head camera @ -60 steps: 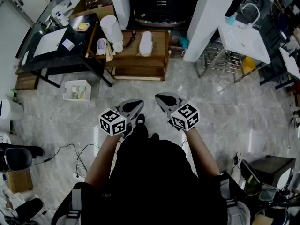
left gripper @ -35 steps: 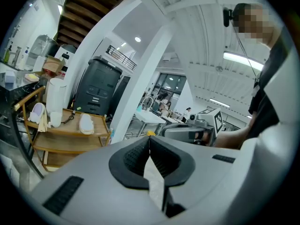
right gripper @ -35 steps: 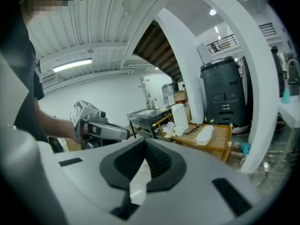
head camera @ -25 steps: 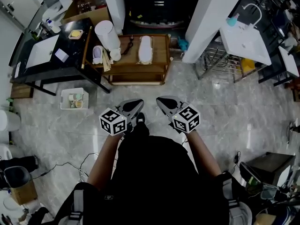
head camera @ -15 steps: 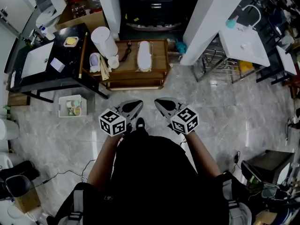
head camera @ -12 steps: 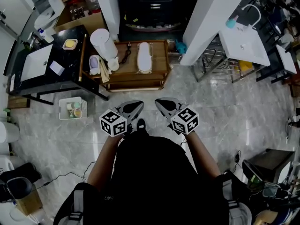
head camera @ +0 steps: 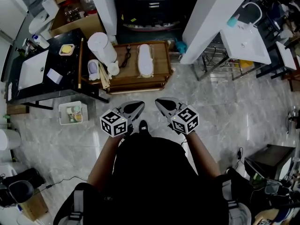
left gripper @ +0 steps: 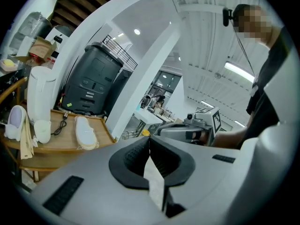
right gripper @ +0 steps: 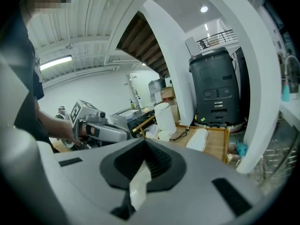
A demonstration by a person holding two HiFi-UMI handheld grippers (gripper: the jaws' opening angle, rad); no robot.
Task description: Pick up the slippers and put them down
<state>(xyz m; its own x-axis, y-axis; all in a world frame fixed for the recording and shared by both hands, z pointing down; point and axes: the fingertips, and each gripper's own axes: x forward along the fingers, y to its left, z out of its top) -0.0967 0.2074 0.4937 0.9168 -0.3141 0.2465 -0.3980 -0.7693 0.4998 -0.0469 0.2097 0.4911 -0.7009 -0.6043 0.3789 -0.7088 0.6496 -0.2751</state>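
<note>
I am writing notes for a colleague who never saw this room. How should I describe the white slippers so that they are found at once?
Find the wooden cart that stands before the black machine. On its top, to the right of the tall white cylinder and the black cable, lie the white slippers. They are the only long, flat, oval thing there.

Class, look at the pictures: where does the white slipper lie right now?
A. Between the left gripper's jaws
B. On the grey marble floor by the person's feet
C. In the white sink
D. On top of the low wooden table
D: the white slipper lies flat on the top of the low wooden table, next to a black cable.
</note>
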